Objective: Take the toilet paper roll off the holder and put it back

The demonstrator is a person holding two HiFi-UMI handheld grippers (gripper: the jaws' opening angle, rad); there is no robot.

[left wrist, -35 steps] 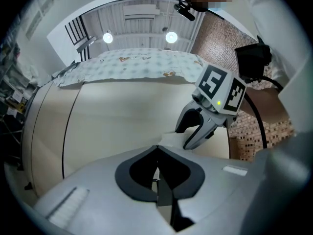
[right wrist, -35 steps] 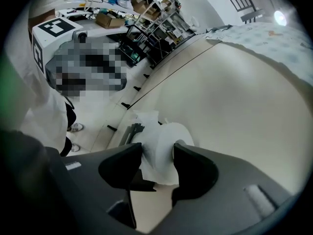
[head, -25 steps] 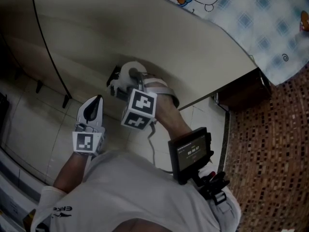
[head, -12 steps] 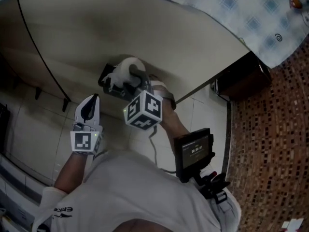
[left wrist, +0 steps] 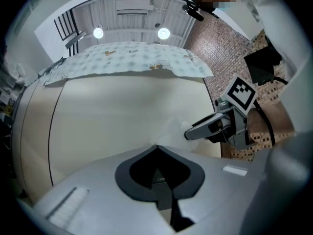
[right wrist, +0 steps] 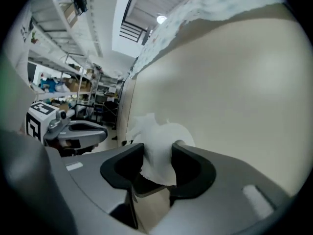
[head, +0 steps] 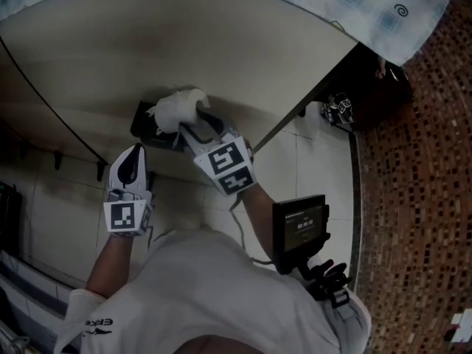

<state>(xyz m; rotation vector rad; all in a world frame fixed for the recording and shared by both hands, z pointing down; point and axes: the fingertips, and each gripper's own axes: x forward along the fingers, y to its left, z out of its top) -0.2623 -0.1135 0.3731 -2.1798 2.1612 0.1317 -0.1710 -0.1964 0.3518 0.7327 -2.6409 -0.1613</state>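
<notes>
The white toilet paper roll [head: 174, 107] is between the jaws of my right gripper [head: 189, 118], up against the beige panel. Both pads press its sides, and a loose, crumpled sheet end sticks out on the left. In the right gripper view the roll [right wrist: 160, 150] fills the gap of the right gripper [right wrist: 157, 156]. The dark holder [head: 142, 121] is mounted on the panel just left of and behind the roll, partly hidden by it. My left gripper [head: 135, 152] is shut on nothing, below and left of the holder. In the left gripper view, the left gripper [left wrist: 156, 149] points at the panel.
A curved beige panel [head: 221, 50] with a patterned cloth [head: 383, 9] over its top fills the far side. Brown mosaic floor [head: 413, 198] lies to the right and pale tiles [head: 44, 212] to the left. A screen device [head: 299, 231] hangs at the person's waist.
My right gripper has rolled at the wrist and carried the roll up and left, closer to the holder. The left gripper has shifted slightly the same way.
</notes>
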